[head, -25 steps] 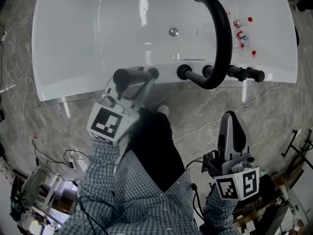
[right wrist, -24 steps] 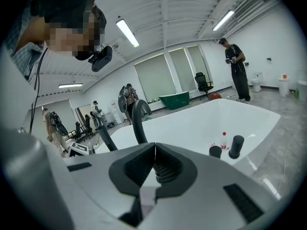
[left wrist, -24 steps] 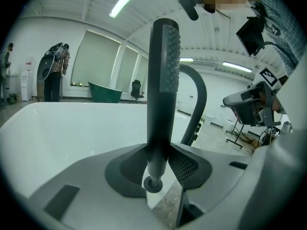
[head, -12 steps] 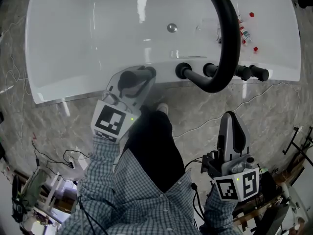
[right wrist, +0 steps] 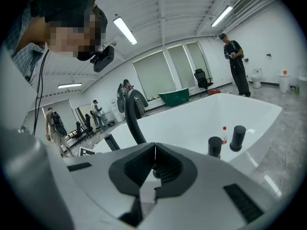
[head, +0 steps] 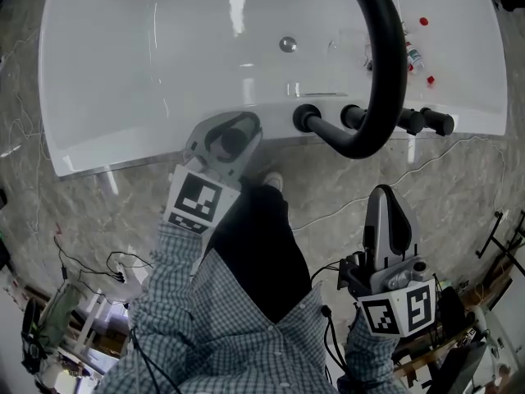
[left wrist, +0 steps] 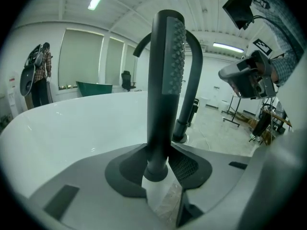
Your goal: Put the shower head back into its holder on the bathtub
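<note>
The black stick-shaped shower head (left wrist: 165,80) stands upright between my left gripper's (left wrist: 160,169) jaws, which are shut on its lower end. In the head view it (head: 230,140) appears end-on in the left gripper (head: 236,123), over the near rim of the white bathtub (head: 164,56). To its right, black fittings (head: 308,119) stand on the rim beside the tall arched black spout (head: 381,72). I cannot tell which fitting is the holder. My right gripper (head: 388,203) hangs low over the floor, shut and empty, with its jaws meeting (right wrist: 154,164).
Two small bottles (head: 414,56) lie in the tub's far right; a drain (head: 287,45) sits mid-tub. More black knobs (head: 426,122) line the rim at right. Cables (head: 361,208) trail on the marble floor. People stand at the back (right wrist: 233,63).
The left gripper has turned the shower head from lying sideways to pointing up at the head camera, and shifted slightly right along the rim. The right gripper has not moved.
</note>
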`<state>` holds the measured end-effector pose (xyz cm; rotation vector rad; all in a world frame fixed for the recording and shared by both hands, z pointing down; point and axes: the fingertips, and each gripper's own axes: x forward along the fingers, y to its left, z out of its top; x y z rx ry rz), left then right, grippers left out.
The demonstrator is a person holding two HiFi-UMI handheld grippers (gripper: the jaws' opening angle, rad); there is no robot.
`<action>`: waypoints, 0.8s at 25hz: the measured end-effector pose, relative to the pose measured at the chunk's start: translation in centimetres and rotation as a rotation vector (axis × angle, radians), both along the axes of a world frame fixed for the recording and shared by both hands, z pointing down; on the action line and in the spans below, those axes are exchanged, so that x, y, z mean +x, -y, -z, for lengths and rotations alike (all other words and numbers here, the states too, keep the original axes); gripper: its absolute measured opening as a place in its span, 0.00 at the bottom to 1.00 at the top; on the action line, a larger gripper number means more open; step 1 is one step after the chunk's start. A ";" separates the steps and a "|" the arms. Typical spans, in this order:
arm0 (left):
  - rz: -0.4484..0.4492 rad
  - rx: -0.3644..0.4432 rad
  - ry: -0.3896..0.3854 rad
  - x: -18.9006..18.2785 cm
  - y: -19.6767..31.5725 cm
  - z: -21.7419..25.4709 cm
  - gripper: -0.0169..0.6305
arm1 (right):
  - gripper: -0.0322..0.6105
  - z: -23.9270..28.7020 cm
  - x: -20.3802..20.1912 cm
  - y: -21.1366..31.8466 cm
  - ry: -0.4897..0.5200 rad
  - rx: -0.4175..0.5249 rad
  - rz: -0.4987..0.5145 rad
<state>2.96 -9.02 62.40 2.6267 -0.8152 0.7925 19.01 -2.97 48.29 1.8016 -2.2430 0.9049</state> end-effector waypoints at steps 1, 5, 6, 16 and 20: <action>-0.012 0.007 0.011 0.2 -0.1 -0.1 0.23 | 0.07 -0.1 0.1 -0.1 0.001 -0.001 0.000; -0.018 0.016 0.002 0.4 -0.1 -0.2 0.23 | 0.07 -0.3 -0.1 -0.3 0.006 -0.004 0.001; -0.010 0.014 -0.011 0.4 -0.1 -0.2 0.23 | 0.07 -0.3 -0.2 -0.4 0.008 -0.005 0.001; 0.039 -0.041 -0.075 0.2 -0.4 -0.5 0.23 | 0.07 0.3 -1.7 -0.6 0.029 0.004 0.031; 0.028 -0.043 -0.059 0.0 -0.6 -0.1 0.23 | 0.07 1.1 -2.8 -0.6 0.002 0.007 0.064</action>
